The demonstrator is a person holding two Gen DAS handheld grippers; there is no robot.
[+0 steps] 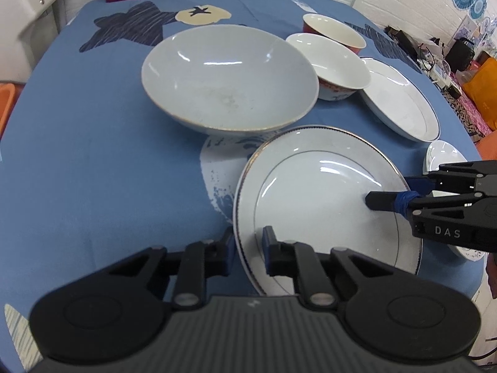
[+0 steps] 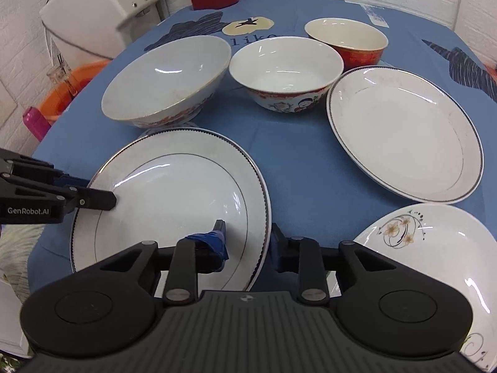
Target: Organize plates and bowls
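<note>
Three bowls [image 2: 167,77], all empty, upper frame; three plates, also bare. Left gripper [image 1: 248,242] and right gripper [image 2: 247,239] each have fingers pinching the rim of the silver-rimmed plate [image 2: 174,199], lower centre. Flowered plate [image 2: 435,248] lower right. Blue-clothed bench [image 2: 295,143], white brick wall behind.

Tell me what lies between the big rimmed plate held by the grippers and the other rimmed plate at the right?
Only bare blue tablecloth lies between the big rimmed plate and the second rimmed plate; the right wrist view shows it best.
</note>
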